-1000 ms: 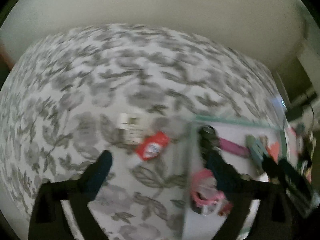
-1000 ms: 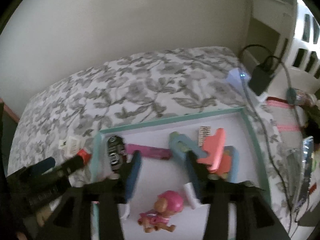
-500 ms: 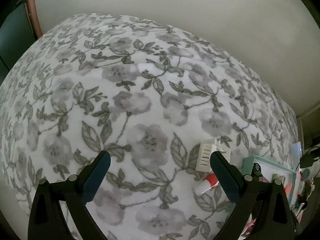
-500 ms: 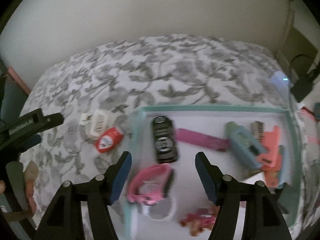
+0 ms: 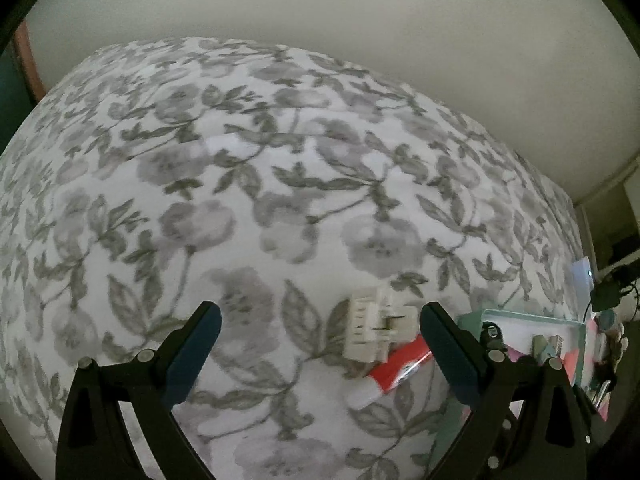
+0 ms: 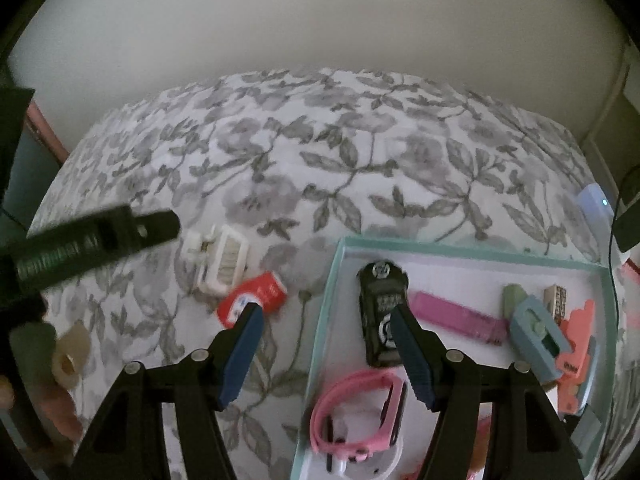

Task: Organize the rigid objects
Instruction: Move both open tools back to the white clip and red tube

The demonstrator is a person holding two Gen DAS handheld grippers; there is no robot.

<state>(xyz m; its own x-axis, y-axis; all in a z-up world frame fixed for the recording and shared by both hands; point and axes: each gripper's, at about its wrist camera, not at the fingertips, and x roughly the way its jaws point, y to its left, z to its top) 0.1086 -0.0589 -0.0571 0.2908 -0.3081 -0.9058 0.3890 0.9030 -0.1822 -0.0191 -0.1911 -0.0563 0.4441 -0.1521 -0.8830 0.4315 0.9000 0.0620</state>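
White clip (image 6: 219, 261) and red tube (image 6: 253, 298) are seen on the bed (image 6: 360, 168), just outside the tray's (image 6: 320, 320) left rim. Toy car (image 6: 382, 312) and pink watch (image 6: 356, 412) are shown only by the right view. Left tongs (image 5: 320, 320) and right tongs (image 6: 326, 316) are spread, empty.

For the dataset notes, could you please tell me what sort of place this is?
Most likely a bedroom: a floral quilted bedspread covers a bed against a plain wall, with a teal-rimmed tray of small toys lying on it.

Home bedroom: floral bedspread (image 5: 280, 200), plain wall (image 5: 360, 40), charger cables (image 6: 624, 216).
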